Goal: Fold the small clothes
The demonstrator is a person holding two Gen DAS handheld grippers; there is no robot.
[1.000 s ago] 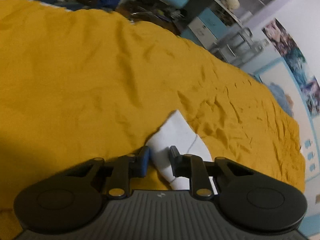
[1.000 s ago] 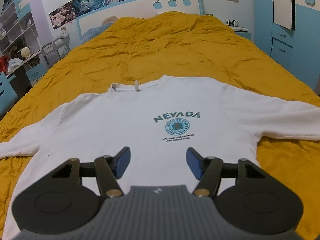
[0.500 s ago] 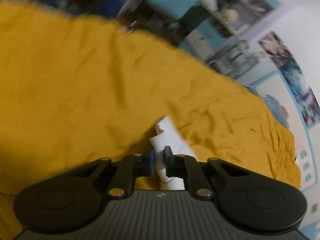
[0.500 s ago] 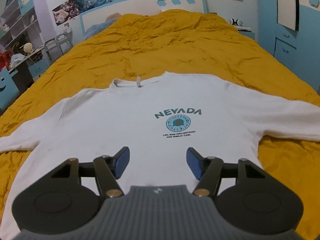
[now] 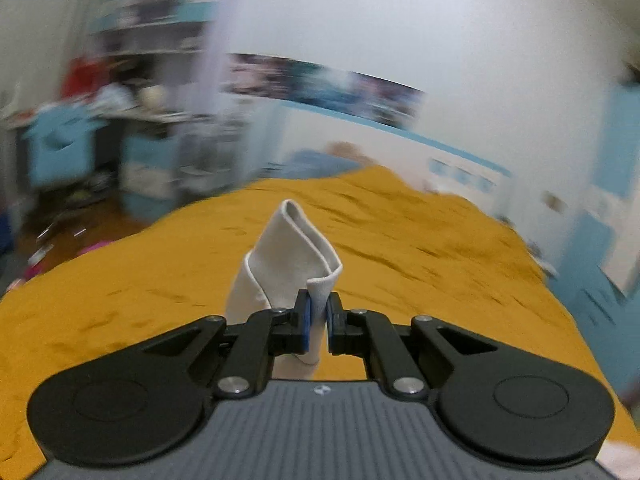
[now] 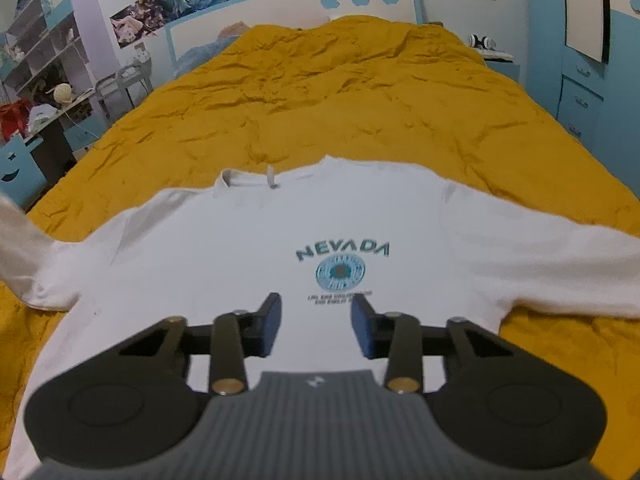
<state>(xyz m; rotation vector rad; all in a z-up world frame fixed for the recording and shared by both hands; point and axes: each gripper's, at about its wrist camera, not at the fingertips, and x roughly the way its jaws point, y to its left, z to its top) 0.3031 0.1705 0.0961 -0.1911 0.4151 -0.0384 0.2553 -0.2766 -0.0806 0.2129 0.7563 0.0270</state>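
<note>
Left claw (image 5: 317,320) closed on sleeve cuff (image 5: 294,264), previously open around it. Cuff raised clear of yellow bedspread (image 5: 420,240). Sleeve (image 6: 16,240) lifted at left edge of right wrist view; right claw (image 6: 316,328) narrowed slightly.

White NEVADA sweatshirt (image 6: 248,248) lies flat, one cuff (image 5: 296,256) apparently lifted.

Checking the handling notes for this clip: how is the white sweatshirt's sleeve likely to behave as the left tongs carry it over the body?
Probably floppy: the sleeve cuff curls and folds over itself above the left tongs, which are shut on it. Likely light, since a narrow pinch lifts it. The sweatshirt body may drag slightly, as the raised sleeve already puckers it near the shoulder.
</note>
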